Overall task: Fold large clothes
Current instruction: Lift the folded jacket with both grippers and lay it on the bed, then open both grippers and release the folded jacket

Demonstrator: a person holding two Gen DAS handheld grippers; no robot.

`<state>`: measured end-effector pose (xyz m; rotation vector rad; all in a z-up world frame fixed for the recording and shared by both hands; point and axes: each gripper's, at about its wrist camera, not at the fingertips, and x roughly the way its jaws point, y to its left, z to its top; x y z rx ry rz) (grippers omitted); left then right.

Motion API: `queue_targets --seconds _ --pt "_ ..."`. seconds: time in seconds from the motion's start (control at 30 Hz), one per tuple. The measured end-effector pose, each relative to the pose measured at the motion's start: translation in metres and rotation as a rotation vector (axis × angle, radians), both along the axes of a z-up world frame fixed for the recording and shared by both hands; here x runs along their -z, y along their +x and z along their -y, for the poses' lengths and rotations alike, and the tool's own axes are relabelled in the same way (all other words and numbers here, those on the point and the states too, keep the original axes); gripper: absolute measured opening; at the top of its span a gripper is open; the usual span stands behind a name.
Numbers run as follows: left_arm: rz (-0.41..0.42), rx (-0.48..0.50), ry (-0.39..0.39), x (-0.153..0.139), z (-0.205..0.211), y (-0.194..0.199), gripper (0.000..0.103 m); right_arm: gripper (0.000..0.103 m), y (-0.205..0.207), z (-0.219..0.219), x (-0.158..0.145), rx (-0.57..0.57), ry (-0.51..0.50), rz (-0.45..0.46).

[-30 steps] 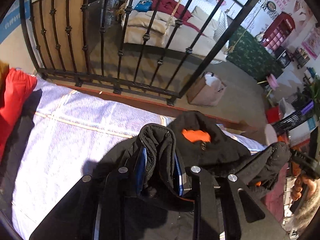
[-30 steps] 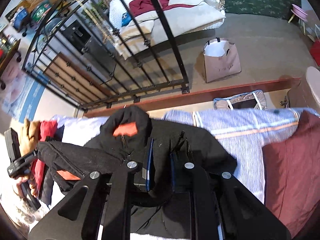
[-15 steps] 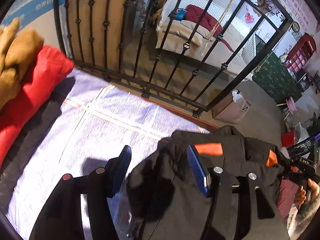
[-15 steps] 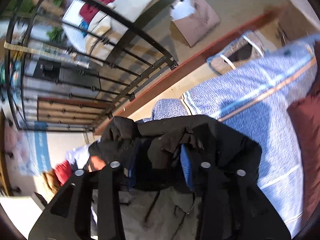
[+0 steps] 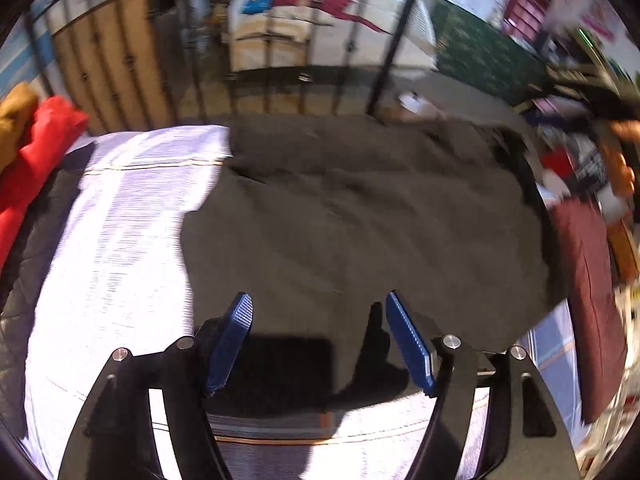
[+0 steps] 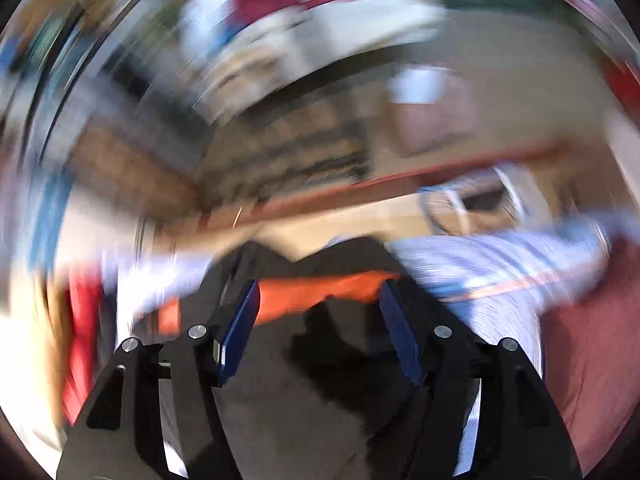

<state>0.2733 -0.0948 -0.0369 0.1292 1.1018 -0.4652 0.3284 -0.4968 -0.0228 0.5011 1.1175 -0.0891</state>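
A bed (image 5: 120, 240) with a pale blue striped sheet filled the view, with a black iron railing (image 5: 388, 40) at its far edge and a blurred room beyond. A black jacket (image 5: 360, 220) lay spread flat across the middle of the bed, apparently laid out so it could be folded. The left hand-held gripper (image 5: 320, 320) hung over the jacket's near edge, its blue pads (image 5: 232, 336) apart and opening, nothing pinched between them. The right hand-held gripper (image 6: 318, 320), seen through heavy blur, was also opening above the jacket (image 6: 320, 400), over an orange patch (image 6: 320, 292); its pads did not appear to press on cloth. Red clothing (image 5: 36, 152) was piled at the bed's left end and a maroon cloth (image 5: 588, 300) lay at its right, leaving the middle to the jacket.
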Motion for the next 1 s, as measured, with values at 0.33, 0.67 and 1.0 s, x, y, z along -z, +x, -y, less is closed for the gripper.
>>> queue_targets --seconds 0.33,0.67,1.0 --pt "-0.031 0.024 -0.021 -0.003 0.012 -0.038 0.068 0.063 0.047 -0.172 0.052 -0.766 -0.414 -0.088" --pt "-0.057 -0.028 -0.003 0.006 -0.015 -0.057 0.071 0.003 0.095 -0.171 0.054 -0.701 -0.515 -0.132" --pt "-0.039 -0.006 -0.012 0.004 -0.004 -0.043 0.075 0.087 0.093 -0.138 0.053 -0.378 -0.414 -0.062"
